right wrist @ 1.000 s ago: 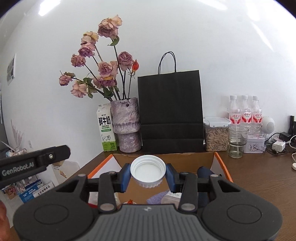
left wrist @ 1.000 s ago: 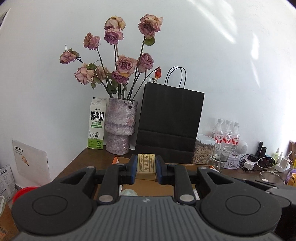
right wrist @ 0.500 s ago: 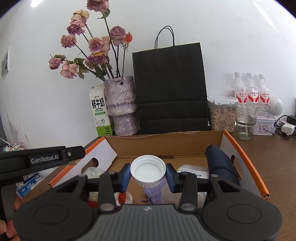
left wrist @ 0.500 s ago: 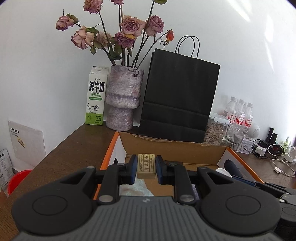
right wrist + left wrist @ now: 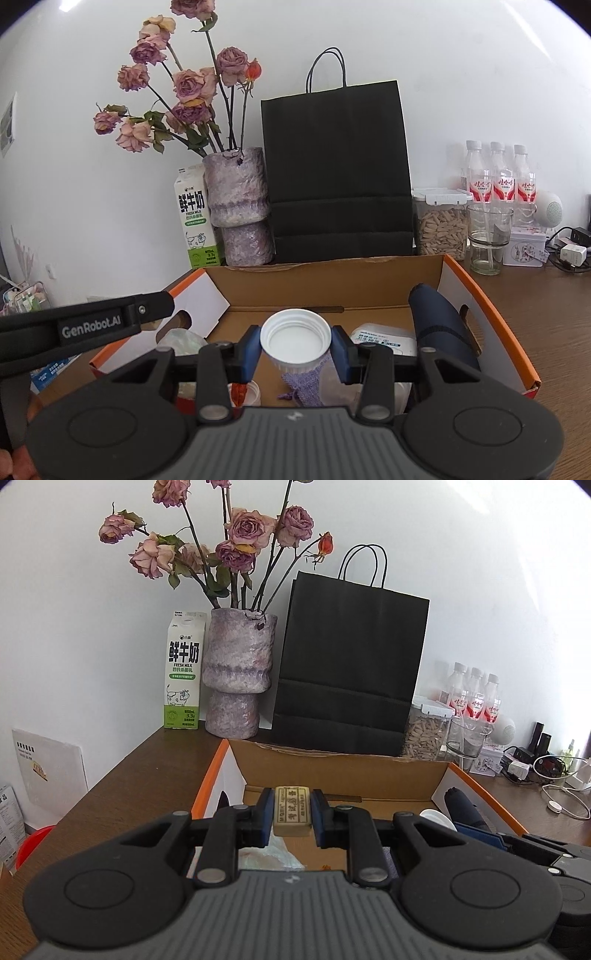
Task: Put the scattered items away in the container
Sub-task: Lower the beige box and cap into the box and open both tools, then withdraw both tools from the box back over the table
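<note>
My left gripper [image 5: 291,816] is shut on a small tan eraser [image 5: 291,810] with printed characters and holds it above the left part of the open cardboard box [image 5: 332,771]. My right gripper [image 5: 295,347] is shut on a white screw cap [image 5: 295,341], open side up, above the middle of the same box [image 5: 332,280]. Inside the box lie a dark blue rolled item [image 5: 439,325], a white packet [image 5: 384,338], a purple knitted piece [image 5: 303,384], a small white tub [image 5: 245,393] and a crumpled plastic bag [image 5: 183,341]. The left gripper's body [image 5: 85,325] shows in the right wrist view.
Behind the box stand a milk carton [image 5: 183,672], a vase of dried roses [image 5: 238,675], a black paper bag [image 5: 351,664], a seed jar [image 5: 441,229], a glass [image 5: 487,240] and water bottles [image 5: 498,173]. Chargers and cables [image 5: 554,775] lie at the right on the brown table [image 5: 129,786].
Both grippers have moved forward and down over the box, still holding the eraser and the cap. The box interior has come into view.
</note>
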`<state>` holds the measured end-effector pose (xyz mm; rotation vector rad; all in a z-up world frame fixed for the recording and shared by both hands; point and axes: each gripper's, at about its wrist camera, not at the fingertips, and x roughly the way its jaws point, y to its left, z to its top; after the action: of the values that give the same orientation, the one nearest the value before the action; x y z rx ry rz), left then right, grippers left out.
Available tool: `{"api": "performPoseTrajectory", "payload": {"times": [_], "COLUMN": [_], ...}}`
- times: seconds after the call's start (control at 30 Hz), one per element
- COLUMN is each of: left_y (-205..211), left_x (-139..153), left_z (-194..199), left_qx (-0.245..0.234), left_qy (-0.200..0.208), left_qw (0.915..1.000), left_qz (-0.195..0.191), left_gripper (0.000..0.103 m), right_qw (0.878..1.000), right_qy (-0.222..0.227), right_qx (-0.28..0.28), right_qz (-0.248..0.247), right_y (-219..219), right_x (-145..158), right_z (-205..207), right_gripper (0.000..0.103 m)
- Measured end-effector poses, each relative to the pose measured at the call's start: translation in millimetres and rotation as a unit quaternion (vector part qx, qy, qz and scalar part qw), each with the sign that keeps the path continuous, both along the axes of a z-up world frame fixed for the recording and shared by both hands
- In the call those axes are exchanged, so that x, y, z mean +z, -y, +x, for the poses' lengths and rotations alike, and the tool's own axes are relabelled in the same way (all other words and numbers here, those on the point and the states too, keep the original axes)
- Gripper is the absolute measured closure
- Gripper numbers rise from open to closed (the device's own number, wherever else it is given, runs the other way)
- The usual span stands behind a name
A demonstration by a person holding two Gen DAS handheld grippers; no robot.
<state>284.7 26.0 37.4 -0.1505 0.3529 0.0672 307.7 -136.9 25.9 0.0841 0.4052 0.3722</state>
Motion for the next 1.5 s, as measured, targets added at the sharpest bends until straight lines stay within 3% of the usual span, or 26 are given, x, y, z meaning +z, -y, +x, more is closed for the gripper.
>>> {"api": "performPoseTrajectory", "payload": {"times": [0.17, 0.2, 0.23, 0.3, 0.33, 0.37, 0.6, 1.5], "left_y": [-0.5, -1.0, -1.8, -2.9, -3.1, -3.0, -5.5, -4.4], "left_x": [-1.3, -0.7, 0.3, 3.4, 5.5, 7.3, 11.4, 8.4], "left_z": [-0.6, -2.2, -4.0, -8.0, -11.0, -14.4, -19.0, -28.8], "left_qx": [0.011, 0.018, 0.025, 0.043, 0.052, 0.059, 0.074, 0.069], "left_qy": [0.006, 0.012, 0.018, 0.026, 0.036, 0.047, 0.051, 0.055], "left_qw": [0.9999, 0.9998, 0.9995, 0.9988, 0.9980, 0.9971, 0.9959, 0.9961], "left_qz": [-0.002, -0.001, -0.001, 0.002, 0.003, 0.006, 0.005, 0.000], "left_gripper": [0.081, 0.078, 0.072, 0.015, 0.004, 0.000, 0.000, 0.000], "right_qw": [1.000, 1.000, 1.000, 0.999, 0.999, 0.999, 0.999, 0.998], "right_qy": [-0.001, 0.000, 0.004, 0.023, 0.033, 0.038, 0.039, 0.055], "right_qx": [0.004, 0.002, -0.004, -0.013, -0.017, -0.018, -0.023, -0.038], "right_qz": [-0.003, -0.007, -0.016, -0.025, -0.027, -0.027, -0.023, -0.023], "right_y": [-1.6, -2.7, -4.5, -6.0, -5.8, -5.6, -2.3, 3.0], "right_x": [-2.6, -3.4, -3.4, -1.8, 0.0, 1.4, 4.6, 11.7], "right_z": [1.3, 0.2, -2.0, -7.9, -10.9, -13.1, -17.1, -31.9], "right_gripper": [0.063, 0.057, 0.040, 0.015, 0.012, 0.012, 0.001, 0.000]}}
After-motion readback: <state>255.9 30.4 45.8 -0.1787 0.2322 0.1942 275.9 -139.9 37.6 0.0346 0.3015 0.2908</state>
